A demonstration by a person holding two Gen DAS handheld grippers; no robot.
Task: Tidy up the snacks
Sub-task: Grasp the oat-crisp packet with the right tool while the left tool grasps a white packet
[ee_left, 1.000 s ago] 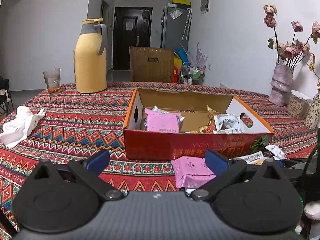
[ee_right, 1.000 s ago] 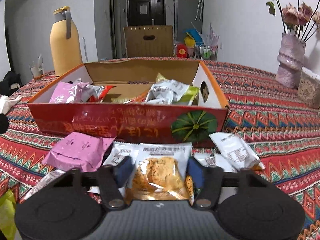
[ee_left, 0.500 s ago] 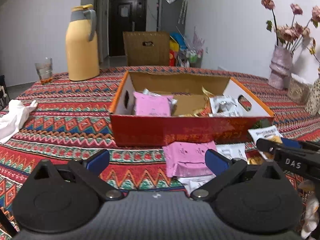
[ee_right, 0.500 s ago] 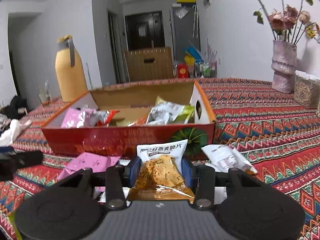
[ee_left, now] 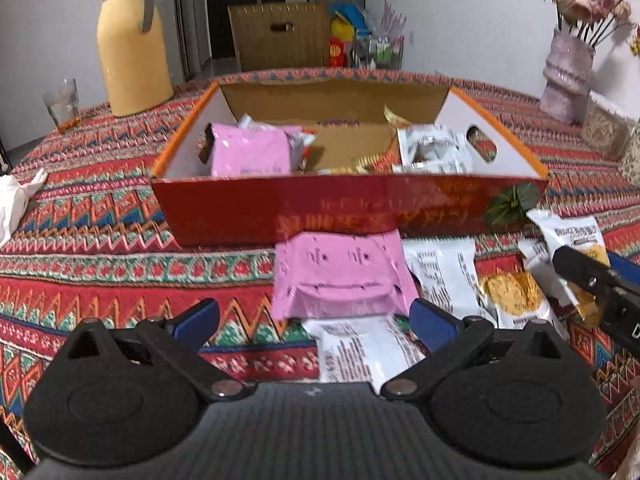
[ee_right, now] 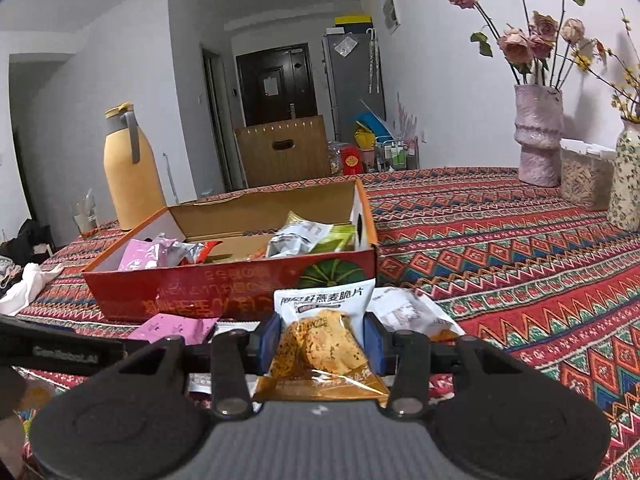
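A red cardboard box (ee_left: 248, 208) with orange rim holds several snack packets; it also shows in the right wrist view (ee_right: 192, 288). My right gripper (ee_right: 322, 338) is shut on an oat crisp packet (ee_right: 324, 340) and holds it above the table, in front of the box. My left gripper (ee_left: 314, 318) is open and empty, low over a pink packet (ee_left: 340, 276) lying in front of the box. White packets (ee_left: 444, 272) and another oat crisp packet (ee_left: 512, 296) lie to the right of it. The right gripper shows at the left wrist view's right edge (ee_left: 592, 280).
A yellow thermos jug (ee_left: 132, 44) and a glass (ee_left: 62, 104) stand at the back left. A white cloth (ee_left: 16, 200) lies at the left edge. A pink vase with dried roses (ee_right: 538, 132), a jar (ee_right: 584, 176) and a floral vase (ee_right: 628, 176) stand at the right.
My right gripper closed on the oat crisp packet and lifted it off the table. My left gripper moved forward and down toward the pink packet, staying open.
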